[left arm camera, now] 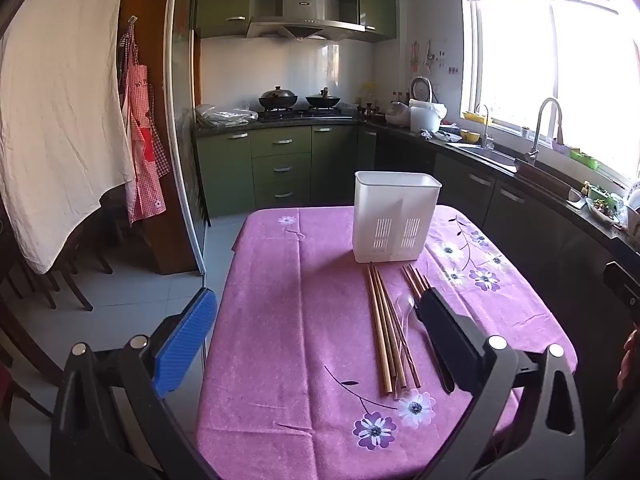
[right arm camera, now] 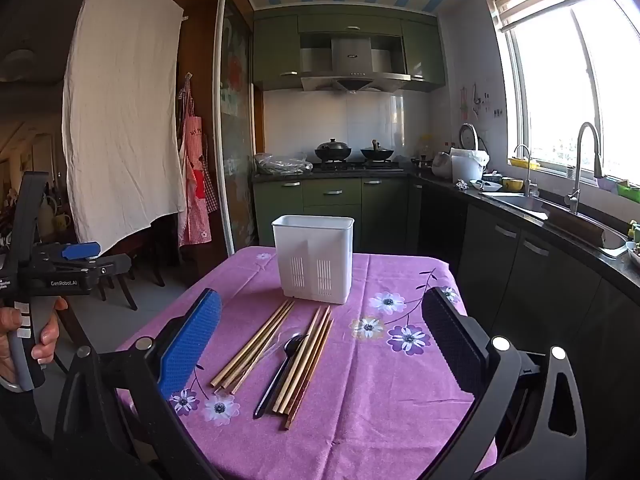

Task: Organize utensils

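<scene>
A white slotted utensil holder [left arm camera: 396, 220] [right arm camera: 316, 260] stands upright at the far side of the table with the pink flowered cloth [left arm camera: 288, 320] [right arm camera: 380, 400]. In front of it lie two bunches of wooden chopsticks [left arm camera: 386, 332] [right arm camera: 256, 344], the second bunch [right arm camera: 308, 360] to the right. A black spoon [right arm camera: 280, 368] and a clear spoon [left arm camera: 406, 308] rest between them. My left gripper [left arm camera: 318, 336] hovers open over the table's near left part, holding nothing. My right gripper [right arm camera: 322, 340] is open above the chopsticks, not touching them. The left gripper [right arm camera: 104, 258] also shows at the left, held in a hand [right arm camera: 24, 332].
Green kitchen cabinets [left arm camera: 280, 168] with a stove and two woks [right arm camera: 352, 152] line the back wall. A dark counter with sink and tap [right arm camera: 580, 168] runs along the right under the window. A white sheet [right arm camera: 120, 128] hangs at the left, with chairs beneath.
</scene>
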Available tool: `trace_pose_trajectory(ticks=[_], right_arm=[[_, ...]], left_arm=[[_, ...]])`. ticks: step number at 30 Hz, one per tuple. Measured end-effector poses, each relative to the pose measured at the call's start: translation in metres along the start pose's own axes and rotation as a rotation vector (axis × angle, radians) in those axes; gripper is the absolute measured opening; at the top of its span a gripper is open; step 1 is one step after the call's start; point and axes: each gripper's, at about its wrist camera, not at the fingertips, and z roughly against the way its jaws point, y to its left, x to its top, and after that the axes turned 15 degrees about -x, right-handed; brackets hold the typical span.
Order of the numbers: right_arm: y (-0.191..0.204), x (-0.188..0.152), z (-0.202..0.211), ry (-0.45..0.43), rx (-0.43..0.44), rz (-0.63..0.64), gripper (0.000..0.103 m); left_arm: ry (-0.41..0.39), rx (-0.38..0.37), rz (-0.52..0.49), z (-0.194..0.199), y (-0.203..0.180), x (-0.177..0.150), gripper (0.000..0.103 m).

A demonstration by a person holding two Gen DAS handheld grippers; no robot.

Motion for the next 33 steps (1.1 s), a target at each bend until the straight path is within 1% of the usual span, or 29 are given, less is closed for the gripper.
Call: trace_pose_trajectory(ticks=[10,11,15,18,19,21,33], right_arm=[[0.001,-0.003,0.000,-0.001,0.005,0.001,0.099],[0.000,-0.003,-0.002,0.000,0.005,0.001,0.099],[0.001,-0.005,-0.002,-0.002,0.009,0.005,0.099],[0.003,0.000,-0.001,0.005,0.013,0.004,0.099],[0.003,0.000,-0.001,0.006,0.014,0.005,0.099],[0.003,0.000,-0.003,0.008,0.016,0.004,0.099],[0.003,-0.002,-0.006,0.014,0.014,0.004,0.099]], left_arm=[[-0.007,-0.023,-0.008,0.010,-0.009,-0.003,0.097],[0.008,-0.002,0.011,0.001,0.000,-0.001,0.097],[0.002,-0.002,0.012,-0.001,0.005,0.002,0.097],[0.000,-0.001,0.015,-0.001,0.006,0.003,0.097],[0.003,-0.001,0.008,0.002,0.000,0.002,0.097],[0.002,0.000,0.008,0.001,-0.002,0.000,0.097],[0.007,-0.004,0.008,0.000,-0.002,-0.004,0.097]])
